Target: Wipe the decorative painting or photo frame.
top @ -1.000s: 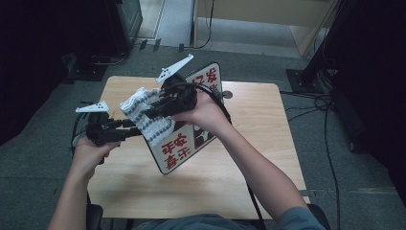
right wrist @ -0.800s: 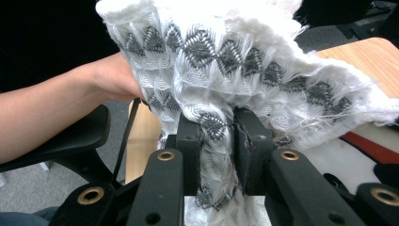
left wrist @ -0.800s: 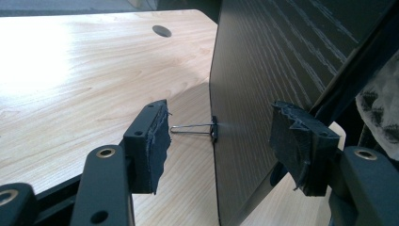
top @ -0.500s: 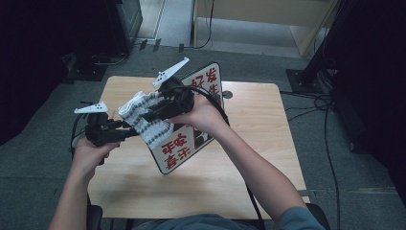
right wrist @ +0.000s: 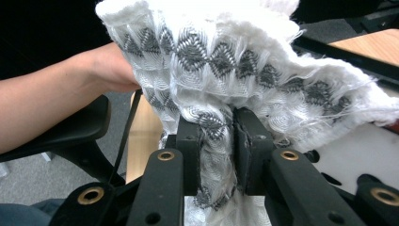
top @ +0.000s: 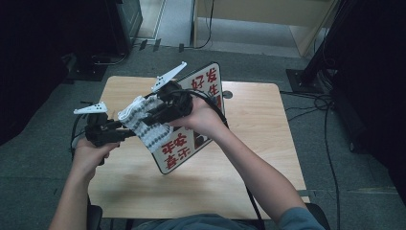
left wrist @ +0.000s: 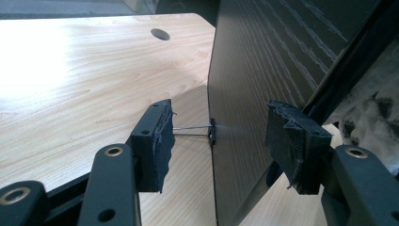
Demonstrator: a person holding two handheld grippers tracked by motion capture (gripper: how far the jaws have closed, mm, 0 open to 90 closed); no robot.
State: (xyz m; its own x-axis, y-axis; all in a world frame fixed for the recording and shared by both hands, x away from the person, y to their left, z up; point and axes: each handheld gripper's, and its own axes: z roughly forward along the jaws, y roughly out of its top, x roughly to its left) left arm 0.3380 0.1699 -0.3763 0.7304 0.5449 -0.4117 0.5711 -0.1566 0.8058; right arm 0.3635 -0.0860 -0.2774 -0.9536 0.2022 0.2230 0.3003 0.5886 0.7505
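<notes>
Cloth (right wrist: 221, 70), white with grey diamonds, sits pinched in my right gripper (right wrist: 231, 141), bunched over the sign board (top: 191, 129) propped on the table (top: 258, 158). My left gripper (left wrist: 216, 136) has been closing; its jaws straddle the board's dark edge, not yet pressing.

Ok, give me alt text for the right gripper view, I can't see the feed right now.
The right gripper is clamped on a bunched white cloth with grey diamond patterning, which rises from between its black jaws and spreads across the top of the frame. A bare forearm reaches in from the left behind the cloth, and a strip of wooden table shows at the upper right.
</notes>
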